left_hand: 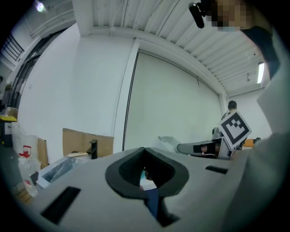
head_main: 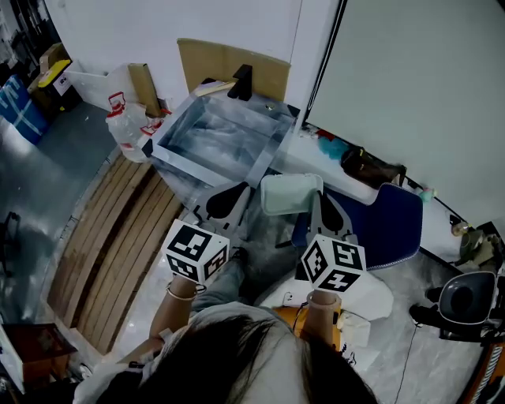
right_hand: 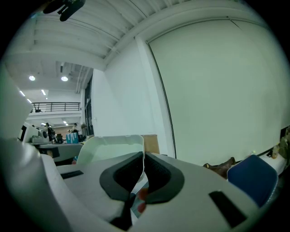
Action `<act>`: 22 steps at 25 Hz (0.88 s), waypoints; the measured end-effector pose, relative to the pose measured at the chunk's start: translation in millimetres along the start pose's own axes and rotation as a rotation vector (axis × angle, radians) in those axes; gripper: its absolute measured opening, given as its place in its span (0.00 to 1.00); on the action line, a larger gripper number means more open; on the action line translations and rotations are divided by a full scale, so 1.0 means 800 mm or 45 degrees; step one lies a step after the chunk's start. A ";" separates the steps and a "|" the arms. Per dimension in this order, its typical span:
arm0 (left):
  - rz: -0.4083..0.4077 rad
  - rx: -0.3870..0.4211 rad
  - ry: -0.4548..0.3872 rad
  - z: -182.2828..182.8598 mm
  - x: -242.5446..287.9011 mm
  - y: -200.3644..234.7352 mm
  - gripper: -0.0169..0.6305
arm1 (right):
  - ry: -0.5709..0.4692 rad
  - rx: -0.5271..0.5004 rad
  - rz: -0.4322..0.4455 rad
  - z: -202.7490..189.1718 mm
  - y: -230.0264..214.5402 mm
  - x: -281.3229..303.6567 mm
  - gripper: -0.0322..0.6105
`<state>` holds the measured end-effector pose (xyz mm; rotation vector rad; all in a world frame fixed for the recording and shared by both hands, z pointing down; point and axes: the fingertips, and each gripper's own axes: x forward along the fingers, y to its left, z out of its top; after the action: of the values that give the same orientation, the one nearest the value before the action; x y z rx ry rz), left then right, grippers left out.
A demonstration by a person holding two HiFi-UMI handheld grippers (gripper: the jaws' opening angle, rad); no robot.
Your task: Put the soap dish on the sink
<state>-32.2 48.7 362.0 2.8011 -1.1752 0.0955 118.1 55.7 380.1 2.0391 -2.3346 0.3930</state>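
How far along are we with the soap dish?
Done: the right tool grips the soap dish by its rim. In hand: dish held in the air, short of the sink. Left: set it on the sink and release. The left tool is shut, empty.

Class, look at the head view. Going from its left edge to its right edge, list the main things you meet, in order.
blue box → white plastic bag → sink → soap dish → blue chair

We are logging a white wall (head_main: 158,24) with a cardboard sheet (head_main: 213,63) leaning against it. Wooden slats (head_main: 110,245) are lying on the glossy grey floor (head_main: 47,181); ceiling lamps (right_hand: 31,78) are glowing.
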 end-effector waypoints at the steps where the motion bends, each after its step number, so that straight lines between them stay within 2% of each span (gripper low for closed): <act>1: 0.001 0.000 -0.002 0.001 0.003 0.003 0.04 | 0.003 -0.003 -0.002 0.000 -0.001 0.003 0.10; 12: -0.020 0.007 -0.021 0.013 0.045 0.028 0.04 | 0.014 -0.002 -0.034 0.012 -0.019 0.048 0.10; 22: -0.026 0.007 -0.006 0.011 0.083 0.076 0.04 | 0.041 -0.003 -0.042 0.016 -0.019 0.113 0.10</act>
<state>-28.8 -41.3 363.5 2.8188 -1.1492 0.0902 121.7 -36.7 386.4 2.0512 -2.2788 0.4186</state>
